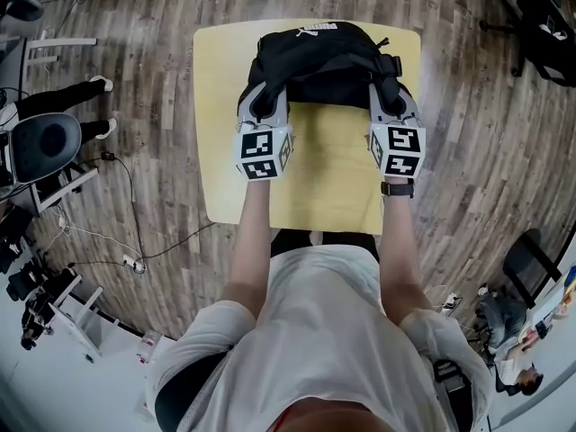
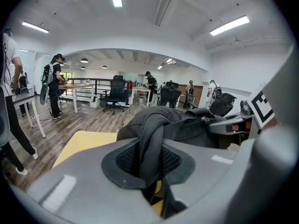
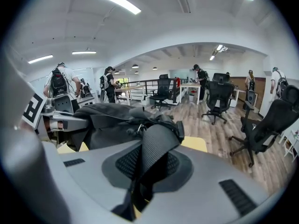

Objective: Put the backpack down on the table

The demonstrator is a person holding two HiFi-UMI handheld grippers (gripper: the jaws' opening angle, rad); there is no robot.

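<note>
Backpack [image 1: 319,57]: black, soft fabric backpack, a bit slumped and rounded, with a white logo on the top edge.
Where it is: over the far half of the pale yellow rectangular counter [image 1: 333,178], between the two grippers. Looks like it's down on the top or just about there; I can't tell for sure from the head view.
Left gripper [image 1: 264,106]: fingers nearly together, pinching a black padded shoulder strap [image 2: 150,143] that runs up out of the grip to the bag.
Right gripper [image 1: 389,106]: same deal, fingers pinched on the other one, a ribbed black webbing strap [image 3: 156,153].
Handling: my guess is it's floppy, not stiff, so it'll sag and roll once the straps go slack. Weight looks modest, since thin strap pinches carry it fine. Fabric isn't slippery and nothing about it seems fragile.
Where to grab: the straps, one per side like now, which keeps it level. The top loop would work too, if you can reach it.
Watch out: it sits close to the far edge, so let it settle fully before spreading the fingers.
</note>
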